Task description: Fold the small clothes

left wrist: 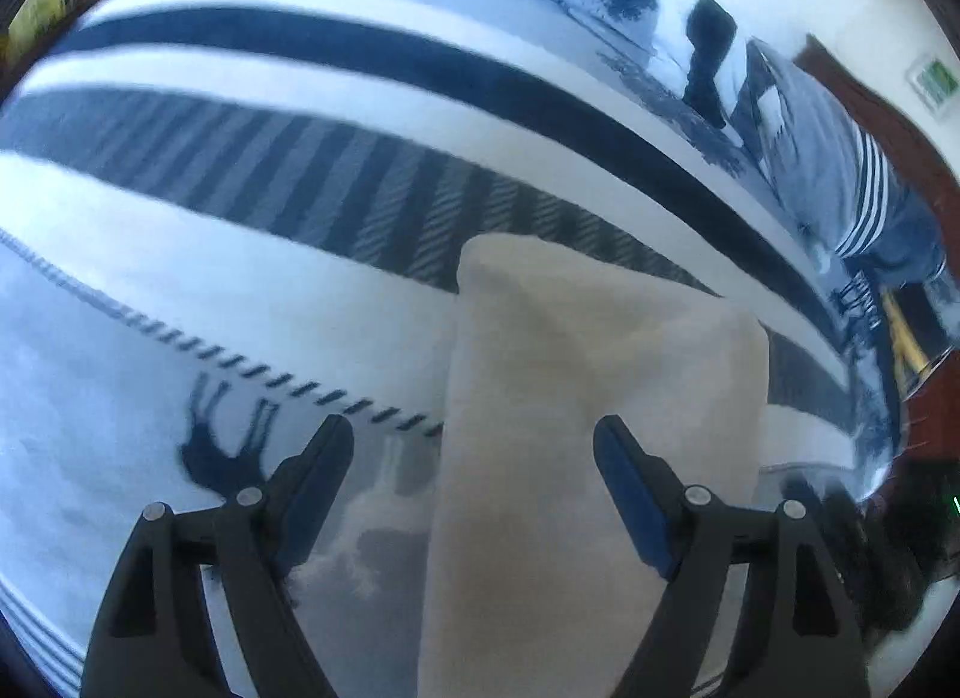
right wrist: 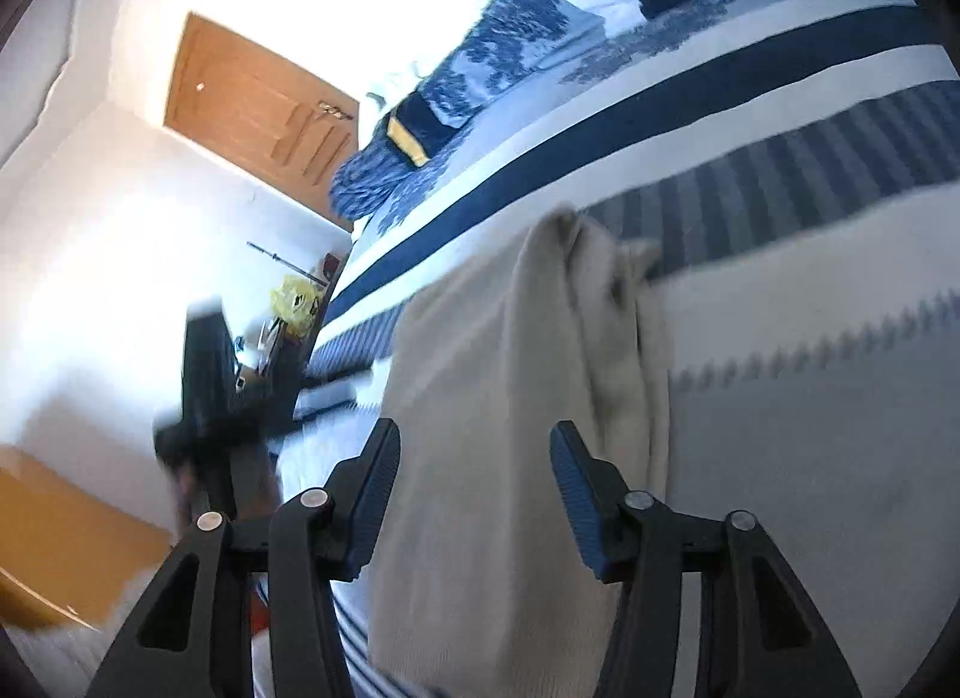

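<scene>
One soft, folded cream garment on striped, woven bedspread.

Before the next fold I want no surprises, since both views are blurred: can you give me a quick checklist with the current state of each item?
1. Left gripper open: ok, jaws stand wide with nothing pinched.
2. Right gripper open: ok, its pads are clear of the cloth.
3. Cream garment released: ok, it lies on the striped bedspread, held by neither gripper.
4. Garment lying flat: not ok, a raised fold runs along its length in the right wrist view.
5. Near end of the garment squared: cannot tell, it runs out of view under the grippers.
6. Other clothes clear of the work: ok, they lie apart across the bed.
</scene>
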A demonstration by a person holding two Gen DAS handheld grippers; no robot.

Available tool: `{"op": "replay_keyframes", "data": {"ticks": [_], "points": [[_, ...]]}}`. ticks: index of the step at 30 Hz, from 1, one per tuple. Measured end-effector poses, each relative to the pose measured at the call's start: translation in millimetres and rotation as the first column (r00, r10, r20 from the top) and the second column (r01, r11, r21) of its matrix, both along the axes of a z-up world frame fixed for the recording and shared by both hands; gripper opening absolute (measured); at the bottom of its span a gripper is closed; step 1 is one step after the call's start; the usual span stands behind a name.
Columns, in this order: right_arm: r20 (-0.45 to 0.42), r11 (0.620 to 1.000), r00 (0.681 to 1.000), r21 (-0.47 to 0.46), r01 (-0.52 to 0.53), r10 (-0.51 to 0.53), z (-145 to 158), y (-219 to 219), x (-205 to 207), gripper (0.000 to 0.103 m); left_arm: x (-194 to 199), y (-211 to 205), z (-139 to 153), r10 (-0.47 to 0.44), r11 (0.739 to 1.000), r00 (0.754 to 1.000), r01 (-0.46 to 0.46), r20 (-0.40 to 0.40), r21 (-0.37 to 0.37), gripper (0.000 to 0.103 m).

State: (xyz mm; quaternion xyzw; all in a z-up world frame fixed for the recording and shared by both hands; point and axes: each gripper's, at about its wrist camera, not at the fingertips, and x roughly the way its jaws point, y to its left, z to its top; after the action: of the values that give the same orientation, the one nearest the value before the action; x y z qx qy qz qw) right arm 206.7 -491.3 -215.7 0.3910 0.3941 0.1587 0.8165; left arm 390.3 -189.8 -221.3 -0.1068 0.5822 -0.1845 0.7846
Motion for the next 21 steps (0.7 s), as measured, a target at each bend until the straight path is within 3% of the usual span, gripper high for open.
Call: {"op": "replay_keyframes", "data": {"ticks": [4, 8, 11, 17, 18, 21], "points": [[-0.070, 1.000, 0.997, -0.018, 0.015, -0.016, -20.6, -14.2, 57.0, 0.025, 10.9, -1.8, -13.3, 0.005, 0.998, 1.000, -0.006, -0.023, -0.064, 0.081], [-0.101, 1.000, 0.995, 0.028, -0.011, 0.014, -39.4, -17.7, 90.1, 0.025, 12.3, -11.4, -21.0, -0.012, 0.997, 1.000, 0.011, -0.007, -0.071, 0.081], [-0.113, 0.999, 0.993, -0.018, -0.031, 0.029, -40.8, -9.6, 100.2, 0.025, 19.8, -23.3, -25.4, -0.031, 0.998, 1.000, 0.031, 0.005, -0.049, 0.081], [-0.159, 0.997, 0.985, 0.044, -0.058, 0.065, -58.9, -2.4, 119.6, 0.023, 27.9, -26.8, -30.2, -0.019, 0.996, 1.000, 0.018, -0.017, -0.089, 0.057], [-0.170, 0.998, 0.984, 0.020, -0.056, 0.059, -57.5, -1.4, 120.7, 0.003, 26.4, -26.7, -27.7, -0.021, 0.996, 1.000, 0.020, -0.010, -0.086, 0.049], [-0.157, 0.998, 0.987, 0.056, -0.017, 0.026, -48.1, -15.0, 107.6, 0.003, 19.3, -23.8, -12.4, -0.037, 0.993, 0.998, 0.042, 0.042, -0.110, 0.038]]}}
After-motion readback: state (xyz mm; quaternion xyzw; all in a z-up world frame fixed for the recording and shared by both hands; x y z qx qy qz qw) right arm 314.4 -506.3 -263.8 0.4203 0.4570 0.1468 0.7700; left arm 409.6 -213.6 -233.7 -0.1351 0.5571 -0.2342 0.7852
